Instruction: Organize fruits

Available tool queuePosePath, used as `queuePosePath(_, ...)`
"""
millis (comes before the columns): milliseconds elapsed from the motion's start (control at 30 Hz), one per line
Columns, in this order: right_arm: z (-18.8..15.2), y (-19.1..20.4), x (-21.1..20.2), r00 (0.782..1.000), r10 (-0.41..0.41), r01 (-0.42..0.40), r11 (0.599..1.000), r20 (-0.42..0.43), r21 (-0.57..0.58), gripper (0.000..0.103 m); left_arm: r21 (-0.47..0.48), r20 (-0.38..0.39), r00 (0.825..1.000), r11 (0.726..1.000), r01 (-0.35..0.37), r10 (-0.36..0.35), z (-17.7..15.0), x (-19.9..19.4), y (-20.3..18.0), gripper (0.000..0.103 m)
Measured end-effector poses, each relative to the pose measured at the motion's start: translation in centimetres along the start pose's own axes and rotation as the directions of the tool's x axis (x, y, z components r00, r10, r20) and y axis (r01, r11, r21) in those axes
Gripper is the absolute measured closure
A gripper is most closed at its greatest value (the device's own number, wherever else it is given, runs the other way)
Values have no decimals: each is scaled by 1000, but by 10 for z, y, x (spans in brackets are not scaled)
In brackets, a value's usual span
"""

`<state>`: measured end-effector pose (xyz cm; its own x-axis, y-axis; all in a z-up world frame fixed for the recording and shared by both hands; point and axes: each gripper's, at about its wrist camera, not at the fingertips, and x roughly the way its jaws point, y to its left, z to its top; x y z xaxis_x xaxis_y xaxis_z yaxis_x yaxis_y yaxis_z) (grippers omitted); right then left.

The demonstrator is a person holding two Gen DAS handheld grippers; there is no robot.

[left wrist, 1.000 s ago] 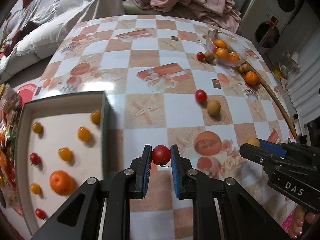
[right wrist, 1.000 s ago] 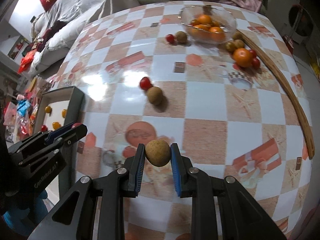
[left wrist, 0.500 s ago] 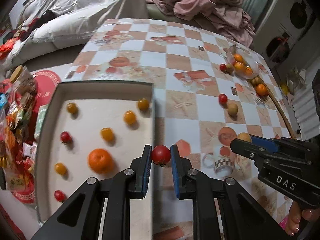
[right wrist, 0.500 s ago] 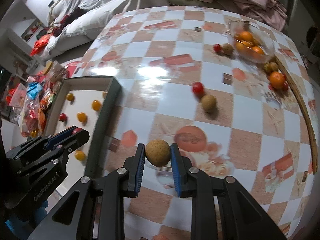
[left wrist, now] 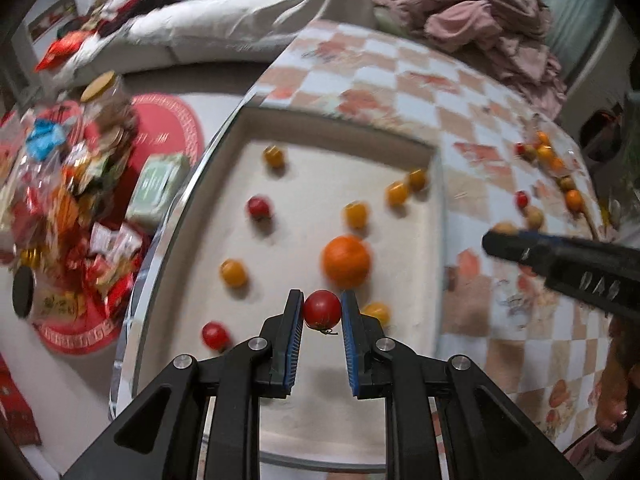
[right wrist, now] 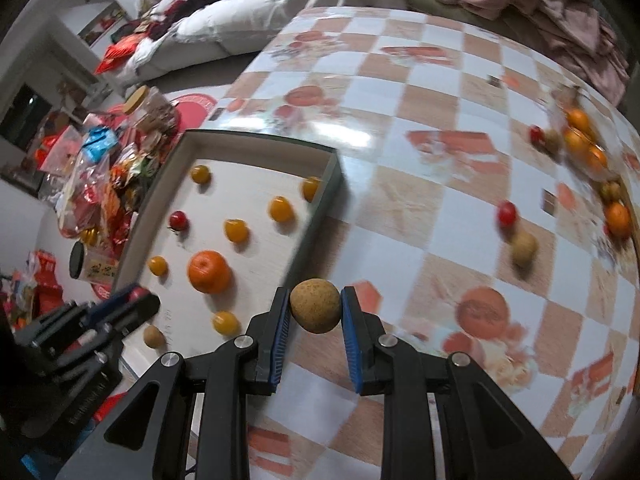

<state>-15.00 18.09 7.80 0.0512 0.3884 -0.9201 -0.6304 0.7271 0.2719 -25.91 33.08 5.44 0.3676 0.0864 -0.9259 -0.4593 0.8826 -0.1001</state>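
checkered table (right wrist: 400,208) by a sofa (left wrist: 224,28); left tongs (left wrist: 321,312) grip tomato (left wrist: 322,309), right tongs (right wrist: 315,310) brown fruit (right wrist: 315,311).

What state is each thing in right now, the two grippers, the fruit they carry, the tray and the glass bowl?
left gripper: shut on a red tomato, above the tray.
right gripper: shut on a brown round fruit, above the table beside the tray.
tray: open-topped, with a few small fruits and one orange spread apart.
glass bowl: blurred, upright, holding oranges.
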Motion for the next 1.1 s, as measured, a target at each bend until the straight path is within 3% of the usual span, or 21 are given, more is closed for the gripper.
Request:
queuePosePath(533,32,45,71,994,-38,23,990,-107,-140,75,40,-86,995,998,-51,54,-13,46,5,82)
queuePosePath(867,29,49,81,988,-43,19,987,-147,-160,75,84,-97,993,994,-64,72,-13,47,1,81)
queuePosePath(900,29,49,78,989,-35,12,988,-144,-155,74,80,-101,992,995,-63,71,-13,47,2,81)
queuePosePath(933,30,49,76,990,-30,9,988,-140,-152,66,77,-104,992,995,-62,70,-13,47,3,81)
queuePosePath(1000,30,50,65,992,-16,-2,989,-121,-147,54,73,-106,991,995,-69,77,-13,45,4,52)
queuePosePath(1033,29,50,61,993,-19,3,989,-112,-145,47,70,-80,993,994,-84,89,-13,41,5,29)
queuePosePath(1100,26,49,48,996,-16,3,991,-90,-136,44,76,-31,994,992,-102,105,-14,32,5,27)
